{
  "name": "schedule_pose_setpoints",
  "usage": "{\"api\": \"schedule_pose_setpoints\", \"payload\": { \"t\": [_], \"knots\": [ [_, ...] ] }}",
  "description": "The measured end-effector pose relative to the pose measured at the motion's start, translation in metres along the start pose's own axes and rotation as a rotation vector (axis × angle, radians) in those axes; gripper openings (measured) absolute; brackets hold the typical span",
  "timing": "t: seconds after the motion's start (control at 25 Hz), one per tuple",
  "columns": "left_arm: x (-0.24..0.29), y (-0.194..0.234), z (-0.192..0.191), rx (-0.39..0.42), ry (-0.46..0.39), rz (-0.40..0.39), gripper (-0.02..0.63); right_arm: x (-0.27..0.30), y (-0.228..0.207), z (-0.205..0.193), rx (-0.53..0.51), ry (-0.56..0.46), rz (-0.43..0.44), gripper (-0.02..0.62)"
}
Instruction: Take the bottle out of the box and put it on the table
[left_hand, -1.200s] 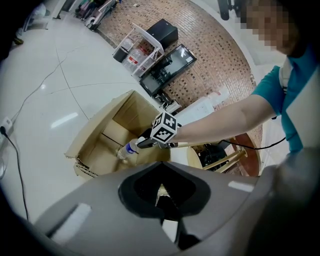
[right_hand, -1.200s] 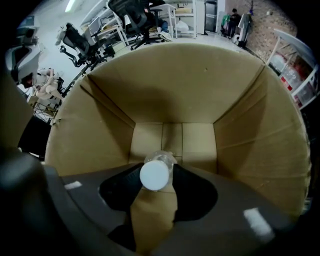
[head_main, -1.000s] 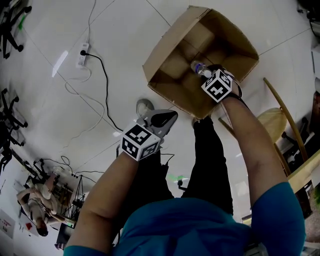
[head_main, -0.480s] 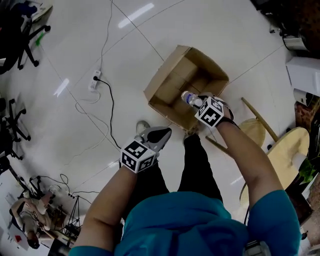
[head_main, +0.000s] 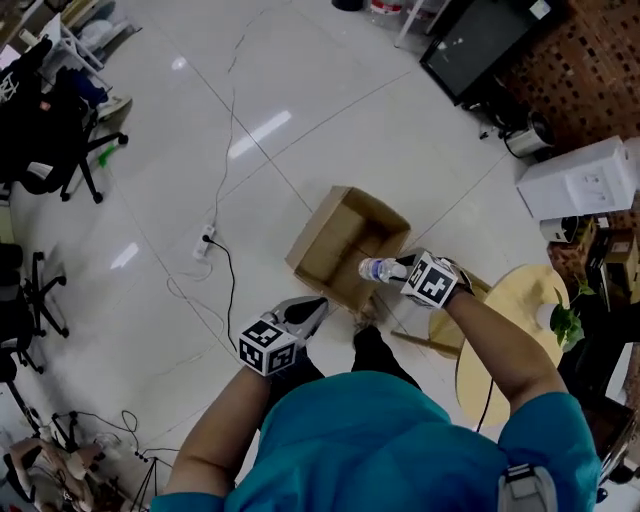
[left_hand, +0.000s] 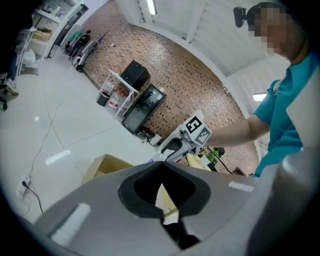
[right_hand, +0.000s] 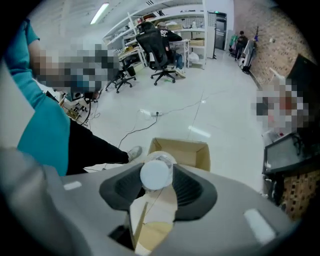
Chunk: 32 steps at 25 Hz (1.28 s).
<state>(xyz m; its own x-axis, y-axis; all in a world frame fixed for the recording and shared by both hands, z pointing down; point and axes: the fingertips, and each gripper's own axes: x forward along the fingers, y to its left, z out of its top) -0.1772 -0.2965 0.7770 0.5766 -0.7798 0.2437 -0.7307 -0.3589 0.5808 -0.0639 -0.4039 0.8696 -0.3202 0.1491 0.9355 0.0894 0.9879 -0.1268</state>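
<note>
Bottle of clear plastic (head_main: 378, 268), slim and round with a white disc-shaped end, lay roughly level in the air above the near corner of the open brown cardboard box (head_main: 312, 238). The right gripper (head_main: 404, 270) had its dark ribbed pads clamped on it. The left gripper (head_main: 304, 311) kept its smooth grey jaws pressed together on nothing. Glossy white floor tiles (head_main: 300, 110) lay below, with a round pale wooden table (head_main: 505, 335) nearby.
</note>
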Motion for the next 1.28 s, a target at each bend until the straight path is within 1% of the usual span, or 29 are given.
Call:
{"api": "schedule_pose_setpoints", "payload": {
  "t": [0.12,0.2,0.32,0.48,0.56,0.64,0.76,0.88,1.0,1.08,1.28],
  "knots": [
    [-0.029,-0.039,0.025,0.039,-0.027,-0.030,0.000,-0.062,0.028,-0.001,0.001,-0.048,-0.027,0.176],
    [-0.051,-0.061,0.049,0.065,-0.038,-0.062,0.000,-0.105,0.046,0.005,0.013,-0.056,-0.053,0.176],
    [-0.098,-0.098,0.079,0.108,-0.045,-0.123,0.000,-0.171,0.084,0.022,0.042,-0.058,-0.104,0.176],
    [-0.144,-0.136,0.110,0.168,-0.020,-0.217,0.000,-0.259,0.136,0.035,0.155,-0.110,-0.167,0.176],
    [-0.155,-0.145,0.122,0.187,0.001,-0.244,0.000,-0.294,0.155,0.036,0.213,-0.140,-0.188,0.176],
    [-0.159,-0.157,0.130,0.191,0.016,-0.259,0.000,-0.322,0.170,0.028,0.256,-0.157,-0.204,0.175],
    [-0.149,-0.195,0.140,0.207,0.036,-0.296,0.000,-0.361,0.191,-0.006,0.303,-0.160,-0.228,0.175],
    [-0.126,-0.251,0.142,0.267,0.071,-0.345,0.000,-0.402,0.213,-0.055,0.345,-0.172,-0.251,0.172],
    [-0.099,-0.305,0.132,0.329,0.091,-0.388,0.000,-0.429,0.242,-0.109,0.377,-0.192,-0.270,0.169],
    [-0.075,-0.343,0.122,0.356,0.094,-0.412,0.000,-0.443,0.258,-0.147,0.387,-0.196,-0.277,0.166],
    [0.005,-0.443,0.091,0.342,0.109,-0.486,0.000,-0.468,0.277,-0.238,0.377,-0.159,-0.288,0.163]
  ]
}}
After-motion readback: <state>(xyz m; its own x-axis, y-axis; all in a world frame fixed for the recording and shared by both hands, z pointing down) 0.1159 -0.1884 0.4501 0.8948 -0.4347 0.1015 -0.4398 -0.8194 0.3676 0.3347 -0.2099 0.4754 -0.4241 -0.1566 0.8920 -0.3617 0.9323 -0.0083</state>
